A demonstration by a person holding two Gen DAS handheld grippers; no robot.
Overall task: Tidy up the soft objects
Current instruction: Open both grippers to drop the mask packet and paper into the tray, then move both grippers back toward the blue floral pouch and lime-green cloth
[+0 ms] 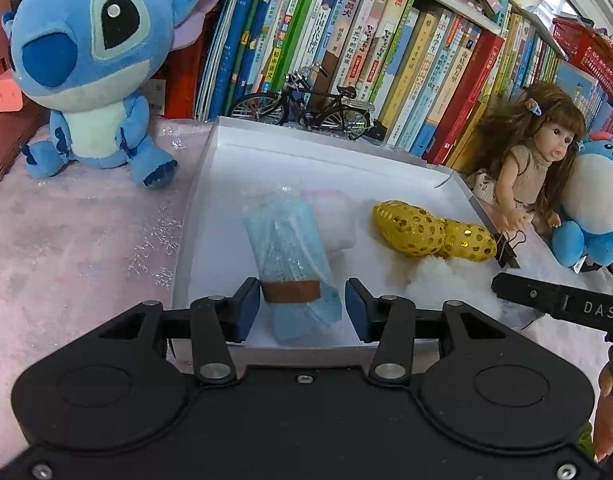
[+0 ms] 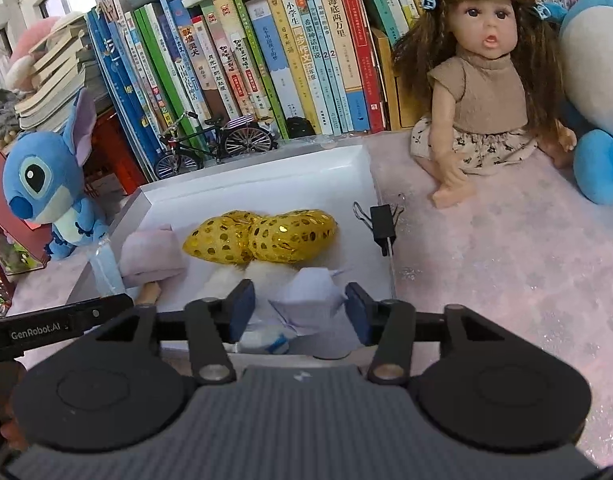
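A white tray (image 1: 210,184) lies on pink fluffy cloth. In it, a blue mesh roll (image 1: 290,256) in clear plastic with a brown band lies between the pads of my left gripper (image 1: 302,310). There is a gap on the right side, so the gripper is open. Behind the roll is a pale pink plush roll (image 1: 334,216), and a gold sequined piece (image 1: 418,230) lies beside white fluff (image 1: 446,280). In the right wrist view my right gripper (image 2: 300,308) stands open around a pale lilac folded piece (image 2: 306,304) in the tray (image 2: 266,176), and the pads are not pressing on it.
A blue alien plush (image 1: 90,72) sits left of the tray. A doll (image 2: 482,92) and a round blue plush (image 2: 598,92) sit to its right. A model bicycle (image 1: 306,108) stands before a row of books (image 1: 386,40). A black binder clip (image 2: 382,224) grips the tray's right rim.
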